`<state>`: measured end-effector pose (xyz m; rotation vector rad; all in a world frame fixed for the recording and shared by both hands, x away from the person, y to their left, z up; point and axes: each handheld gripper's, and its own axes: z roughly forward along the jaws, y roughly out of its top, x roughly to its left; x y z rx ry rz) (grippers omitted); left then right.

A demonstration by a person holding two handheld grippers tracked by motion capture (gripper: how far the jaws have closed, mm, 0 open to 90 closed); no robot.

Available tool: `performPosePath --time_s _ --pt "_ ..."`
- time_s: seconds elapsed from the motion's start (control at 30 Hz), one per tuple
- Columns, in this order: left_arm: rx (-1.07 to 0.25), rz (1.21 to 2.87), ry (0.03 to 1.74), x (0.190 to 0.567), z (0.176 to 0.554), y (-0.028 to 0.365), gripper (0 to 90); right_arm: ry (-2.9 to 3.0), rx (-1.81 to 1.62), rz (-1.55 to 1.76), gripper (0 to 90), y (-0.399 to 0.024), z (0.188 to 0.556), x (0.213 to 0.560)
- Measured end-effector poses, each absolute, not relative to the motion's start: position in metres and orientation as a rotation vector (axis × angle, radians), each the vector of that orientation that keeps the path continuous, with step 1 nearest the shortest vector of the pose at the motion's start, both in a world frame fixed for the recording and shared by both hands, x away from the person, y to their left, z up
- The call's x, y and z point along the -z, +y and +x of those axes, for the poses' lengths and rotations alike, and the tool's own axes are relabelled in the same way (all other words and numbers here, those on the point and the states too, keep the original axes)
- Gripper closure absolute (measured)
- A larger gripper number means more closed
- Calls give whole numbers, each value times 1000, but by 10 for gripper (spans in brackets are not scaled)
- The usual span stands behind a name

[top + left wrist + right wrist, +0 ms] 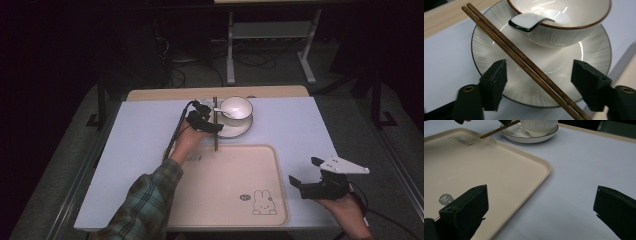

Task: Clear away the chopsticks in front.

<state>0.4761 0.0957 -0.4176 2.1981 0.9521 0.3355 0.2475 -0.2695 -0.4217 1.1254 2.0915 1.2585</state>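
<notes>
Your left tool (212,121) hides part of the chopsticks (215,131) from above. The bowl (538,125) is cut off at the top edge; the tray's (227,200) small print is unreadable.

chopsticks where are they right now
The chopsticks lie across the plate's left rim beside the bowl, between the left gripper's open fingers.
</notes>
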Motion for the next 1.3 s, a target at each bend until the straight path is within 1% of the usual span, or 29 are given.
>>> performPosePath --time_s 0.1,0.33,0.43,0.67,0.87,1.0,1.3 --pt "-347 2229 971 422 480 91 368 2093 -1263 1124 0 -270 247 422" --pt "-320 2220 1022 427 486 88 473 2086 -1271 1130 0 -271 248 422" --pt "-318 2210 1035 427 488 88 492 2086 -1273 1129 0 -271 248 422" --pt "-336 2214 1058 429 495 91 575 2077 -1283 1134 0 -273 248 422" --pt "-390 2215 1045 429 500 93 623 2079 -1286 1135 0 -273 248 422" --pt "-404 2203 1040 430 503 96 683 2077 -1290 1130 0 -273 247 422" --pt "-402 2200 1050 429 507 98 744 2077 -1291 1132 0 -273 247 422"
